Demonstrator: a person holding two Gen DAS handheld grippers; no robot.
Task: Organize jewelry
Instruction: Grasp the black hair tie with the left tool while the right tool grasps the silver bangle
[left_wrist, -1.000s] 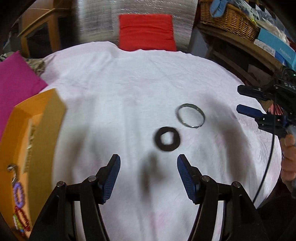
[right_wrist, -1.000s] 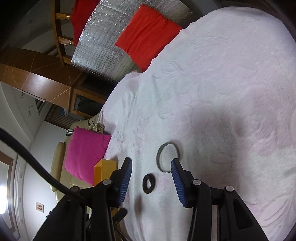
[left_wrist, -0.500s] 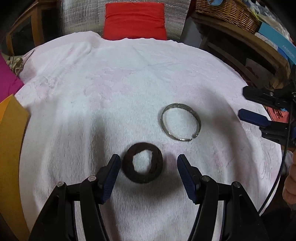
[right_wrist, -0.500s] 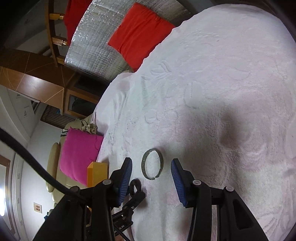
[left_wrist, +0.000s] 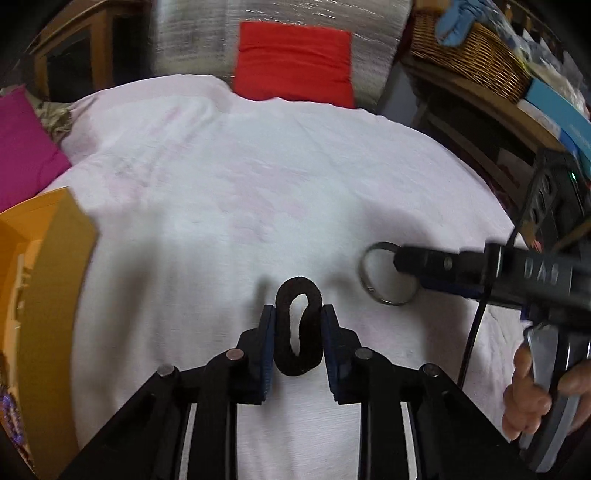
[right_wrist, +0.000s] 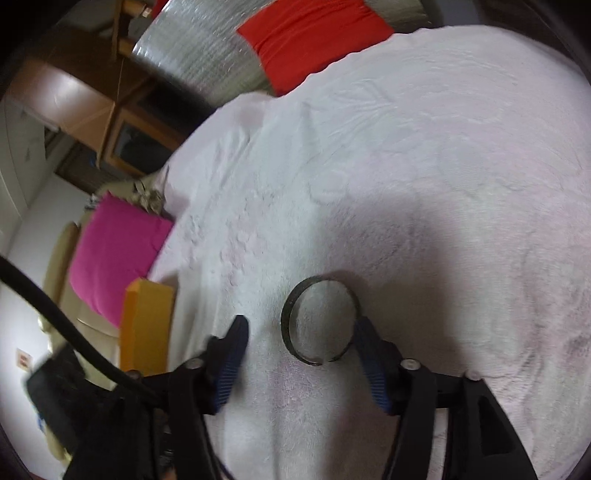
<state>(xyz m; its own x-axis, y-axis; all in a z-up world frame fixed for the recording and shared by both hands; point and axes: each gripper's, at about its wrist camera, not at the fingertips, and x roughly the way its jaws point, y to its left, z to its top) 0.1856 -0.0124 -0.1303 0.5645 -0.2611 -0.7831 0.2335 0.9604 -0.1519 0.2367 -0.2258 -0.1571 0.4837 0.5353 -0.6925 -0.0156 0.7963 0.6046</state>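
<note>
Your left gripper (left_wrist: 297, 332) has just clamped the black ring (left_wrist: 298, 330), squashing it oval. Your right gripper (right_wrist: 301, 341), jaws apart, now straddles the bangle (right_wrist: 320, 320); the box (left_wrist: 44, 295) waits at nine o'clock.

Home bedroom (red cushion (left_wrist: 293, 61))

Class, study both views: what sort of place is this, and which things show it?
Probably a lived-in home room, not a lab. A soft pink-white cloth covers the work surface, a red cushion and magenta cushion lie beyond it, and a wicker basket sits on a wooden shelf.
</note>
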